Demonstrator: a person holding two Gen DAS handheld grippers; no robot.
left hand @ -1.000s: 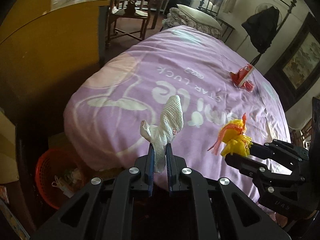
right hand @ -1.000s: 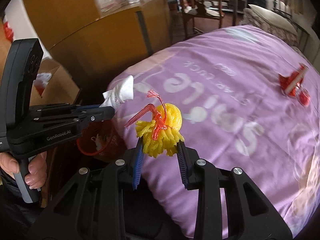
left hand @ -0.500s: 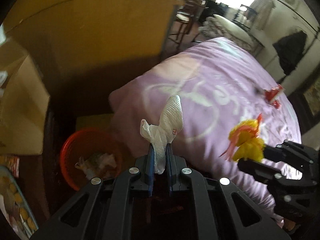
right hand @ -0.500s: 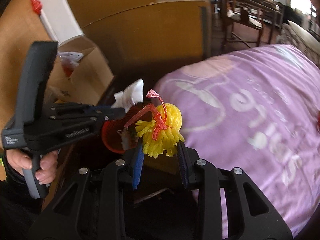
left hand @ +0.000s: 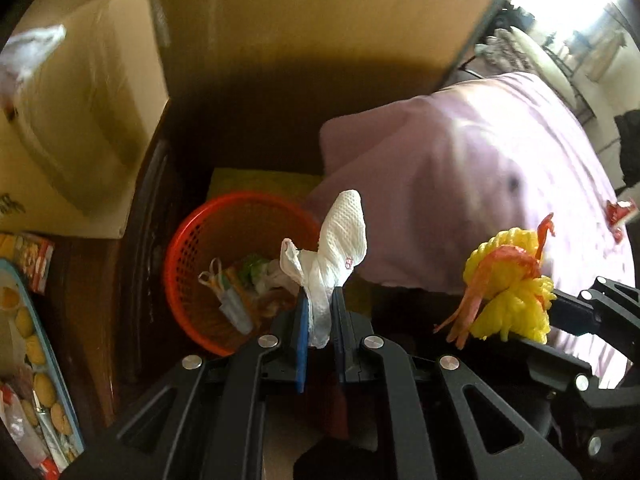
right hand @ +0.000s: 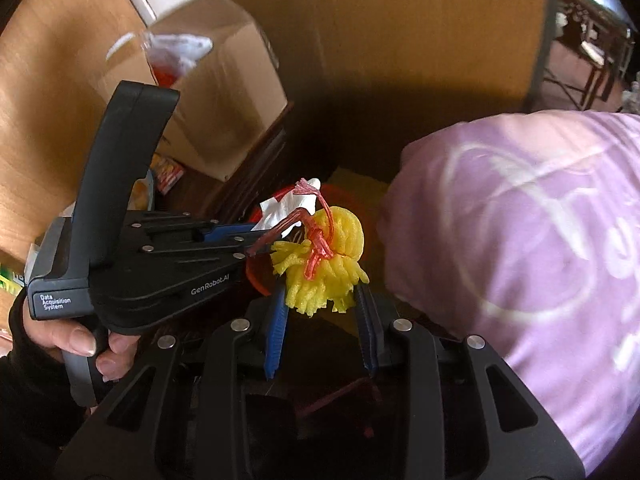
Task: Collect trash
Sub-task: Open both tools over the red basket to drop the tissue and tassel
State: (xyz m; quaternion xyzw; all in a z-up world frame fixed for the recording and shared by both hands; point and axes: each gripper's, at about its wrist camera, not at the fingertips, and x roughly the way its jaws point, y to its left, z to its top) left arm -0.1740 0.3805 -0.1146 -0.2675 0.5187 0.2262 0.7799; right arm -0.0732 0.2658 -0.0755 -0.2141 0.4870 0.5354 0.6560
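Observation:
My left gripper (left hand: 320, 310) is shut on a crumpled white tissue (left hand: 340, 248) that sticks up between its blue pads. It hangs just over the near right rim of a red mesh waste basket (left hand: 188, 248), which has paper and plastic scraps in it. To the right, my right gripper (right hand: 320, 292) is shut on a yellow foam net (right hand: 328, 268) tied with a red strip. The left gripper (right hand: 248, 236) and its tissue (right hand: 288, 208) sit close on its left, hiding most of the basket (right hand: 258, 276). A person's hand (right hand: 80, 344) holds the left handle.
The purple bedspread (left hand: 480, 184) bulges in close on the right of the basket, with a red wrapper (left hand: 618, 214) lying on it. A cardboard box (left hand: 80, 100) stands on dark furniture to the left. A snack tray (left hand: 24, 340) lies at the lower left. A yellow-brown cabinet wall stands behind.
Both grippers swung left off the bed and sank toward the floor beside it. The red basket, earlier far down at the left, now lies right under the left gripper. Both grips are unchanged.

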